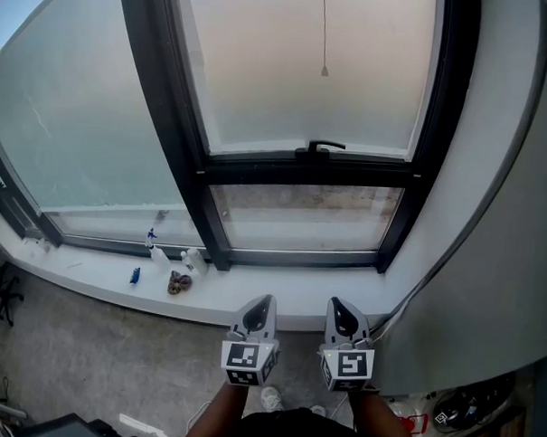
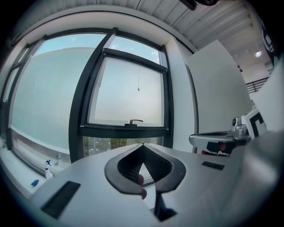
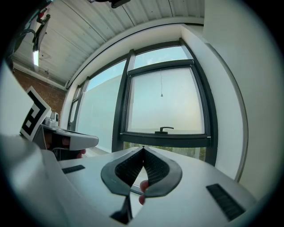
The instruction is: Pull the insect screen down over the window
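Near: left gripper (image 1: 265, 302) and right gripper (image 1: 336, 305), both pressed together, empty. Far: pull cord (image 1: 324, 30), likely light, slack; best pinched just above its bead (image 1: 324, 71).

The white sill (image 1: 342, 302) carries a spray bottle (image 1: 156, 251), a blue item (image 1: 135, 275) and perhaps a brown rag (image 1: 179, 283).

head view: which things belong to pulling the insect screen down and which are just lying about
For the job: hanging pull cord, upper window, left tongs, right tongs (both shut, empty).
Lying about on the sill: spray bottle, white bottle, small blue item, brown clump.
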`<move>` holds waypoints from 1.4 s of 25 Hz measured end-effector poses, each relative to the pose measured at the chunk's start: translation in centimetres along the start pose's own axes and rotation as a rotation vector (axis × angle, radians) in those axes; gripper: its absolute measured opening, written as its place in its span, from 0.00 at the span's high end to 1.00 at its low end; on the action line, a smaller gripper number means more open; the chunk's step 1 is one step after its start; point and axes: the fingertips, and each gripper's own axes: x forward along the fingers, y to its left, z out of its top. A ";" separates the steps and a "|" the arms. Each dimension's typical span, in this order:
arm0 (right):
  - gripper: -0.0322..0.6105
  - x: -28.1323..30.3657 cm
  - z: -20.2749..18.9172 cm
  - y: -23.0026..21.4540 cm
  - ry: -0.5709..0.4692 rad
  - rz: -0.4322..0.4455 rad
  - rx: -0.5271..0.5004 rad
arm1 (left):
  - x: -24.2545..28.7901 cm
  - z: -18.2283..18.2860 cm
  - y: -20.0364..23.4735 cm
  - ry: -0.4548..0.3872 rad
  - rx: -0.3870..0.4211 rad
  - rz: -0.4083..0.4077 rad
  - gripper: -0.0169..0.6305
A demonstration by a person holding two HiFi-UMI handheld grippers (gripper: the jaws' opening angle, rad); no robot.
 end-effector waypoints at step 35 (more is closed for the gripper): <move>0.95 12.4 -0.6 -0.9 0.020 -0.077 0.004 | 10.5 0.8 8.5 0.006 0.034 -0.059 0.97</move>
